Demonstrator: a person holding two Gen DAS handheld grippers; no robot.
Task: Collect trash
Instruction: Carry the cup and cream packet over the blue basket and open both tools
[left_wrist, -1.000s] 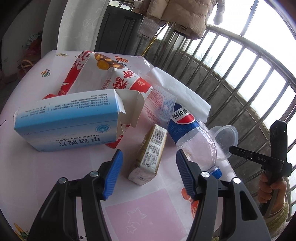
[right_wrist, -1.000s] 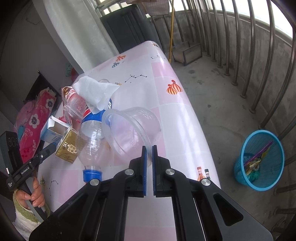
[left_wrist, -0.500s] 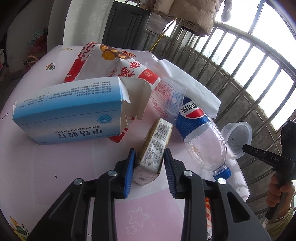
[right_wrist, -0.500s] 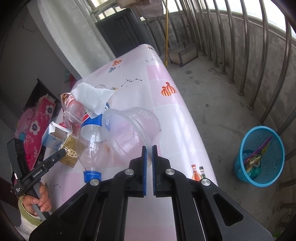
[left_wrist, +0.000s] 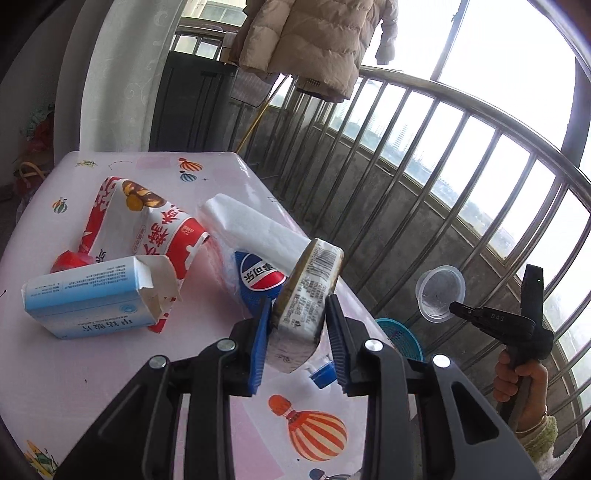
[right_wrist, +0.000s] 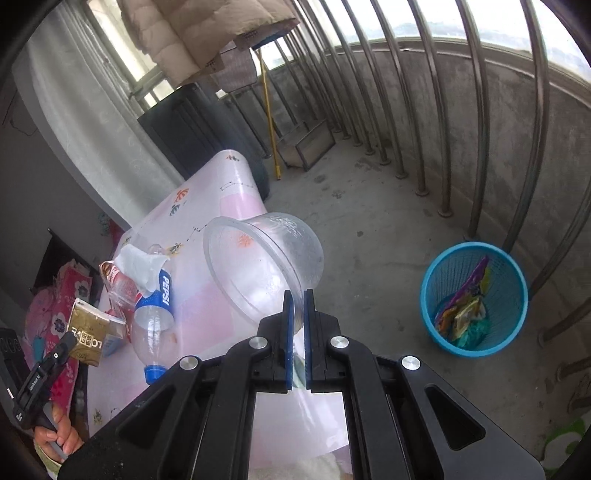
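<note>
Two grippers loaded: left gripper (left_wrist: 297, 334) pinches pack (left_wrist: 306, 295) mid-frame above bottle (left_wrist: 258, 280); right gripper (right_wrist: 298, 325) pinches cup (right_wrist: 264, 266) rim, bin (right_wrist: 474, 299) at right.

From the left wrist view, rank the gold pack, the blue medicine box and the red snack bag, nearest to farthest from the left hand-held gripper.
1. Gold pack: clamped in the left hand-held gripper, lifted off the table.
2. Blue medicine box: on the table, to the left, torn flap open.
3. Red snack bag: behind the box, farther up the table.
</note>
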